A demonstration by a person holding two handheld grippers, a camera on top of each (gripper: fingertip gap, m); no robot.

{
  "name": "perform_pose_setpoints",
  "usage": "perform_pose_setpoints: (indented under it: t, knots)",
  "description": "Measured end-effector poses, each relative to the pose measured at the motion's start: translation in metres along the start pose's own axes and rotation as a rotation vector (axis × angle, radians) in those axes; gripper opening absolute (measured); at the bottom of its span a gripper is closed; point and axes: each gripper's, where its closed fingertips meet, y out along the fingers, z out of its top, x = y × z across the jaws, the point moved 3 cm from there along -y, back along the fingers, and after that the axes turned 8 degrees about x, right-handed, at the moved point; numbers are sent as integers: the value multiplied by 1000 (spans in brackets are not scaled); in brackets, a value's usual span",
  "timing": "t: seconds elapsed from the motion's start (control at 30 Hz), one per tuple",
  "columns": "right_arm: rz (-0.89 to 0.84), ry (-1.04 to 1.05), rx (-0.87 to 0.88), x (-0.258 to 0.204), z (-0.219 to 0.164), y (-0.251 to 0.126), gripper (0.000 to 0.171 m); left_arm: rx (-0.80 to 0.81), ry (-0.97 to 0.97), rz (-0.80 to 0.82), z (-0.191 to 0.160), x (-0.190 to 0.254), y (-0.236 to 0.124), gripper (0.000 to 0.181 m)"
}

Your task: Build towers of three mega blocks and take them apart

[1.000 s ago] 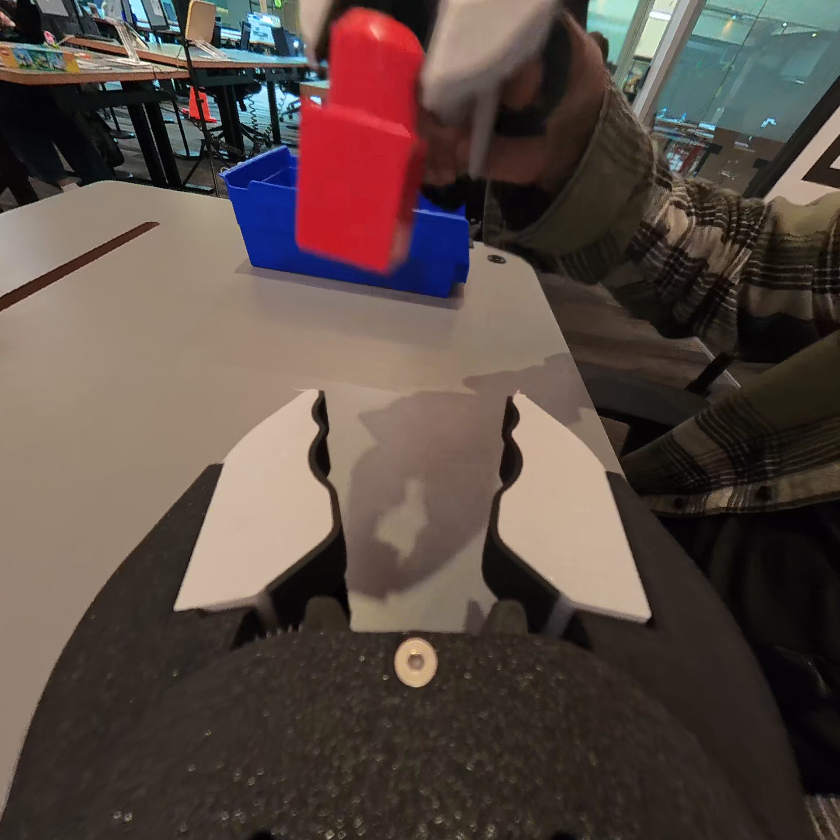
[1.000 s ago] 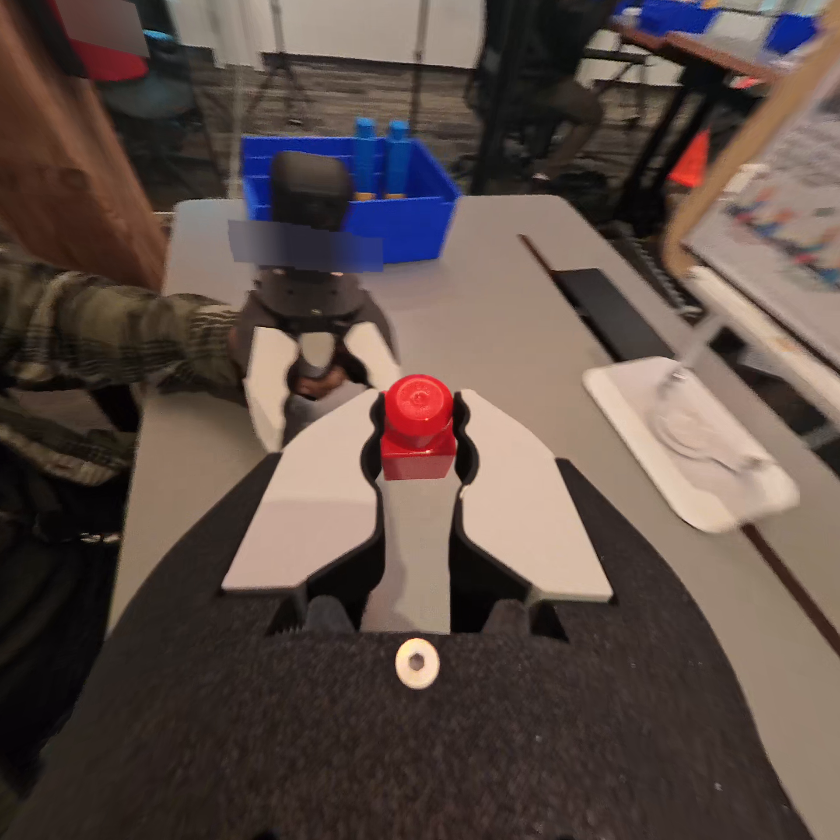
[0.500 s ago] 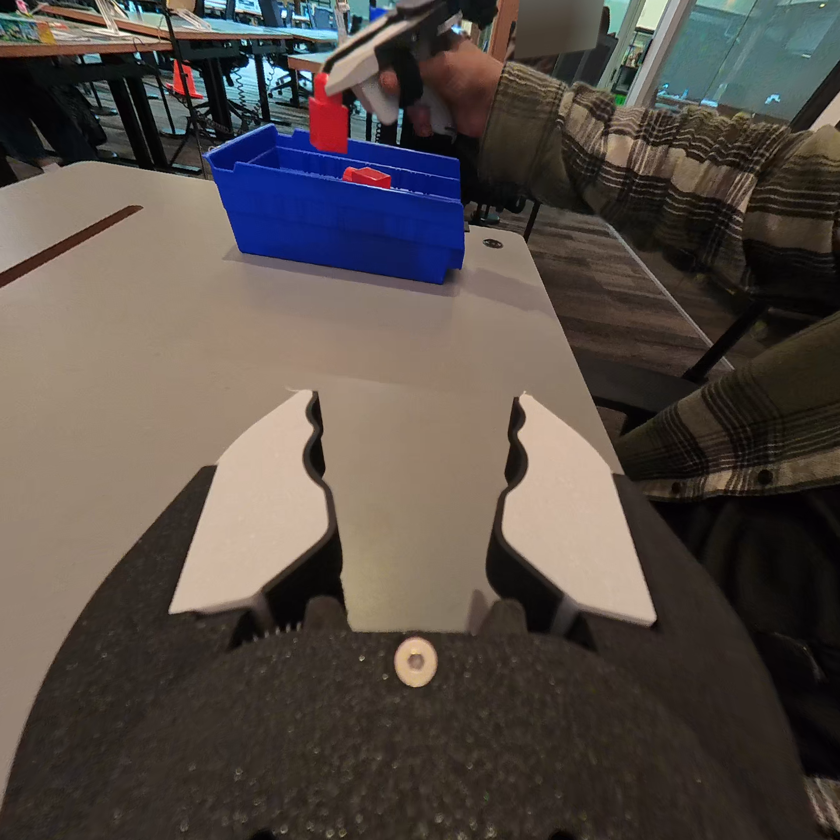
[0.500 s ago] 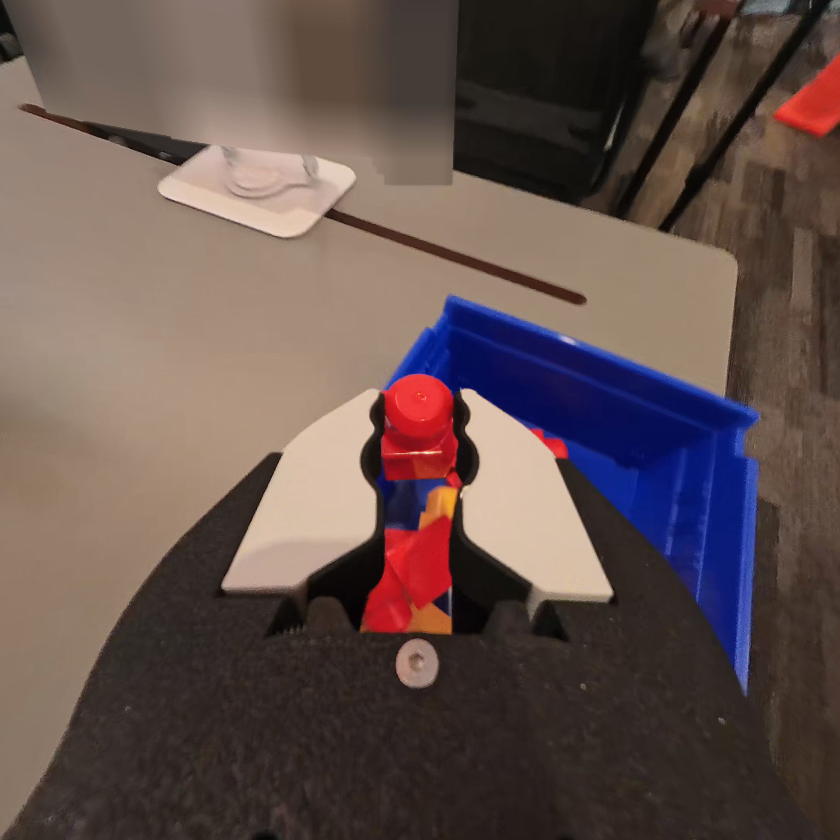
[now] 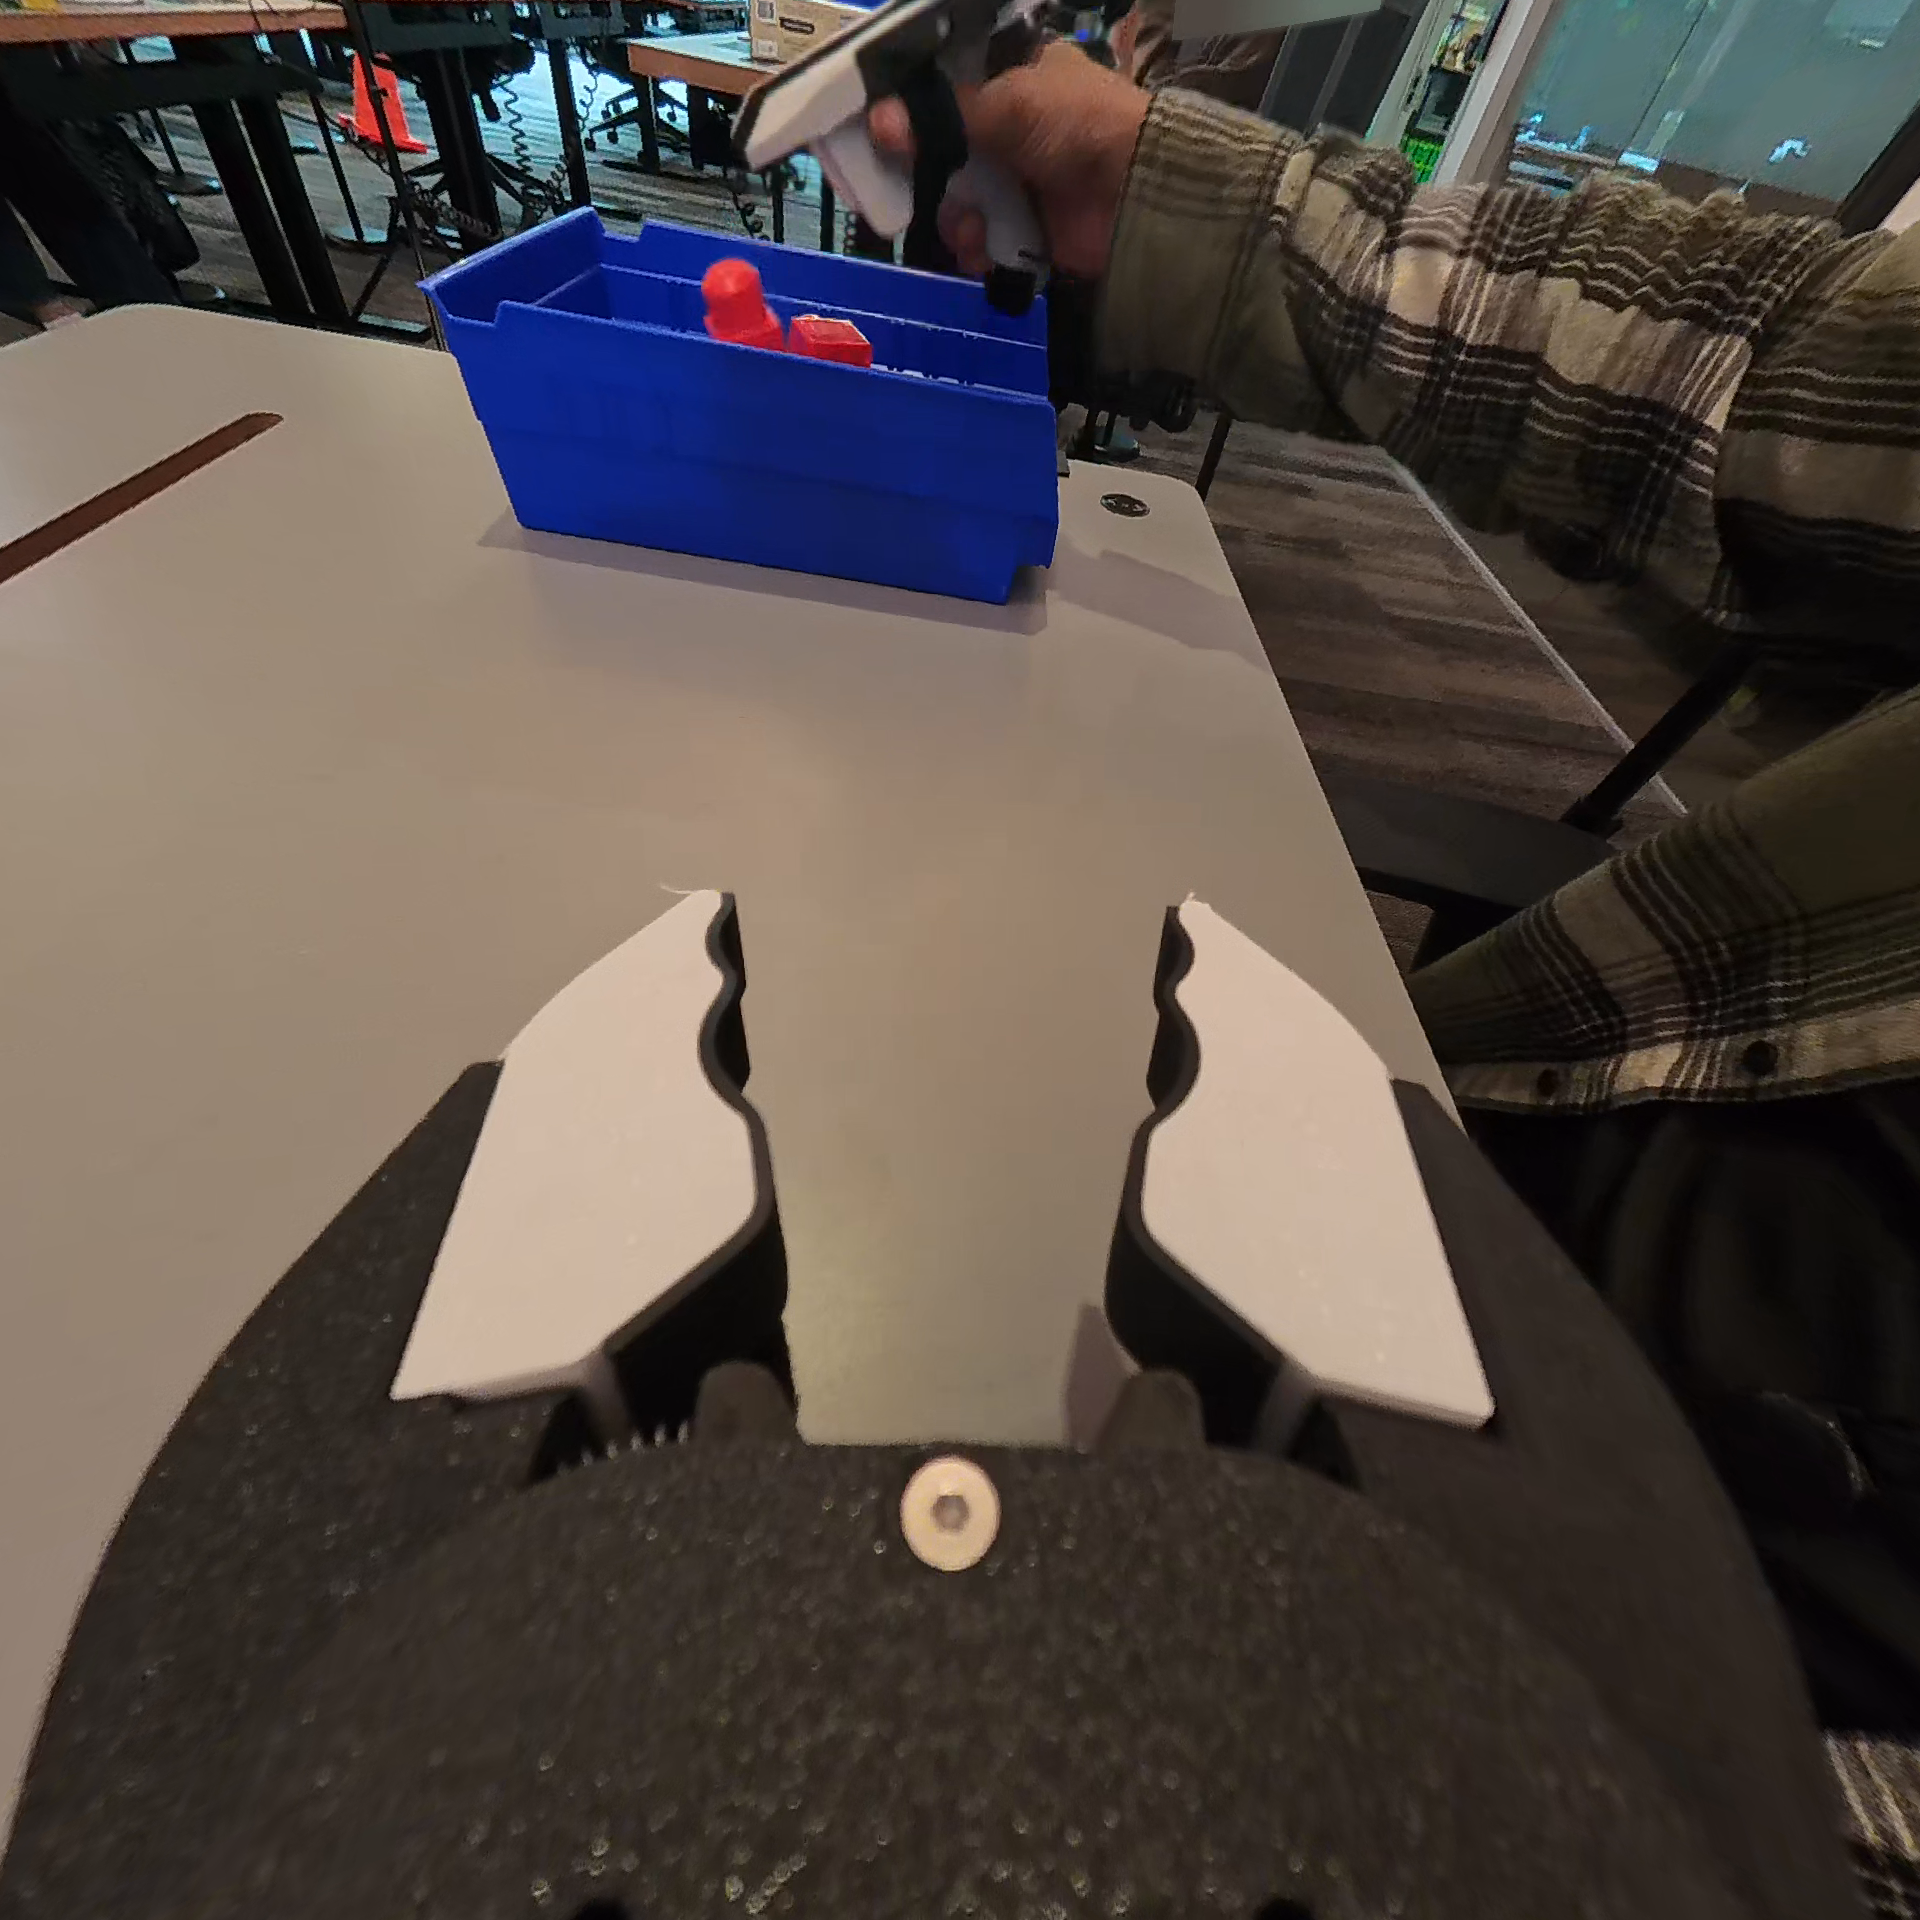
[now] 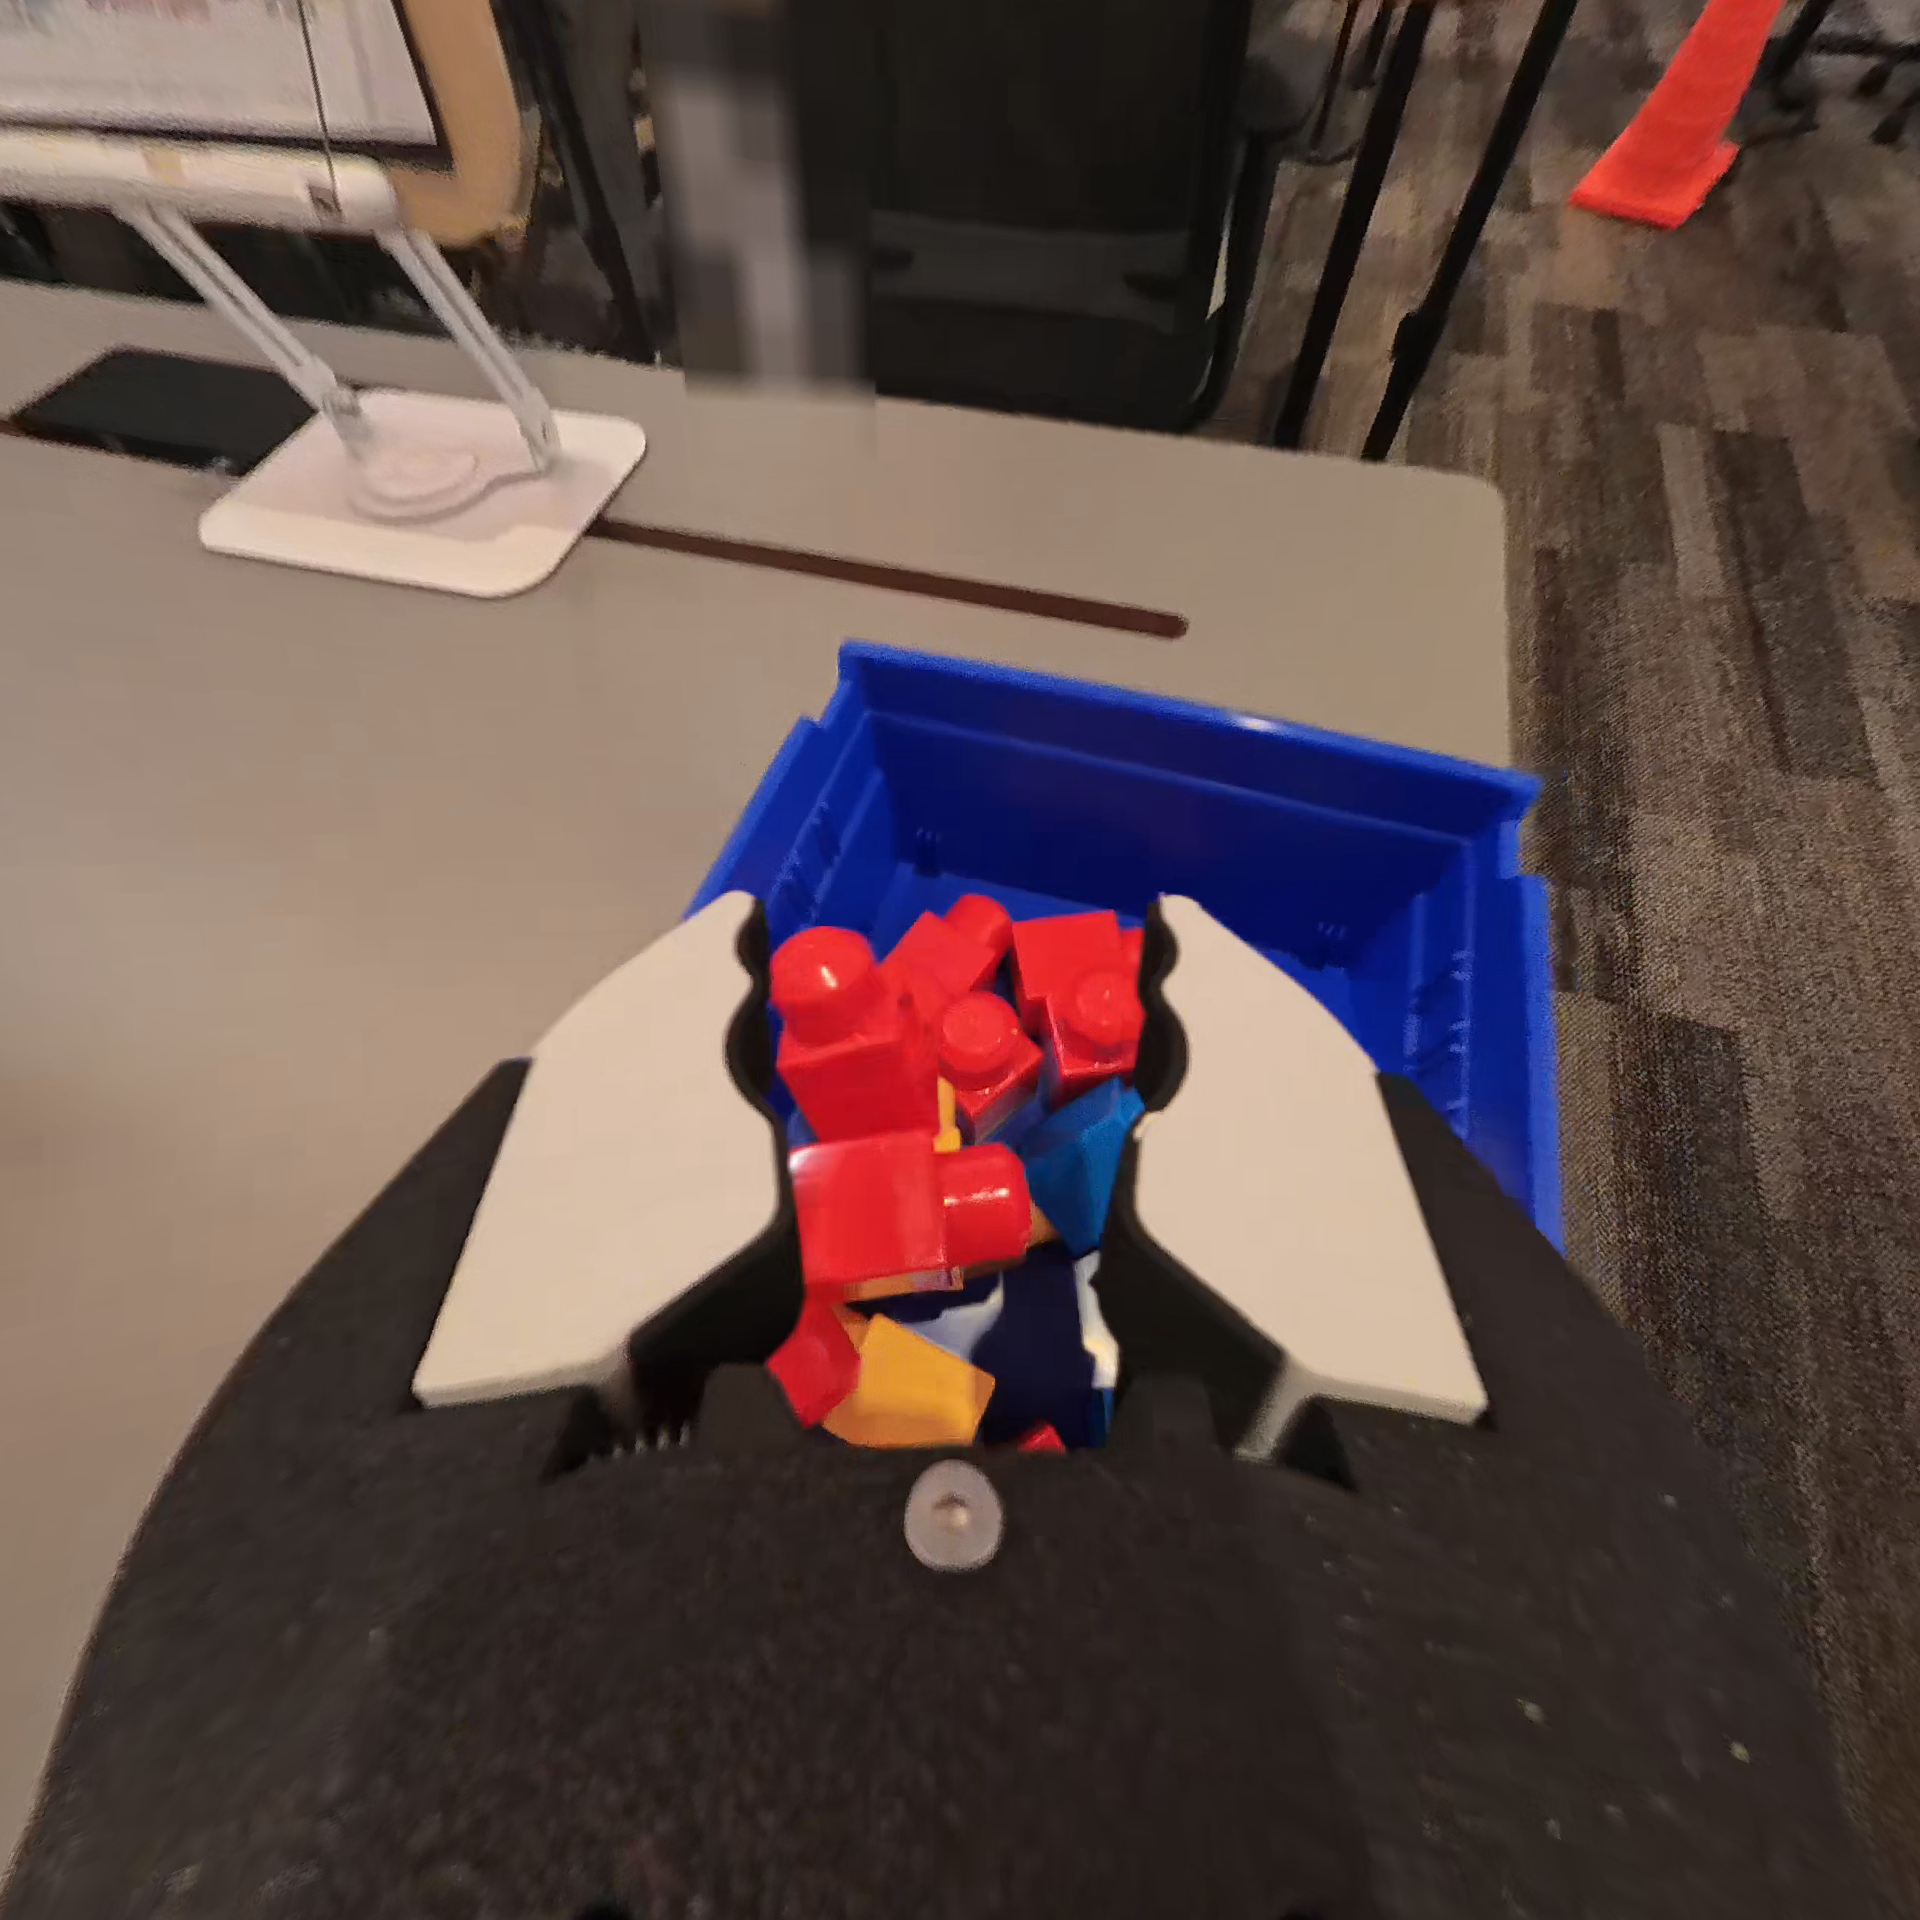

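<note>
Mega blocks (image 6: 862, 1049) heaped in blue bin (image 6: 1195, 790): light, rigid, slick plastic; pinch flat sides. Right tongs (image 6: 945, 935) spread, empty, above; left tongs (image 5: 951, 904) spread over counter (image 5: 520, 779).

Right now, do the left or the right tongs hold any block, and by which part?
Neither. The left tongs are open over bare table. The right tongs are open above the blue bin, and the red blocks lie loose inside.
</note>
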Motion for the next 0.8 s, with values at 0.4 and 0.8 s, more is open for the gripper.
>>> perform_pose_setpoints:
  t: [0.4, 0.8]
  knots:
    - [258, -176, 234, -180, 60, -46, 85, 5, -20, 65, -3, -15, -6, 75]
    - [582, -202, 274, -323, 17, -27, 82, 131, 40, 475, 71, -22, -132, 72]
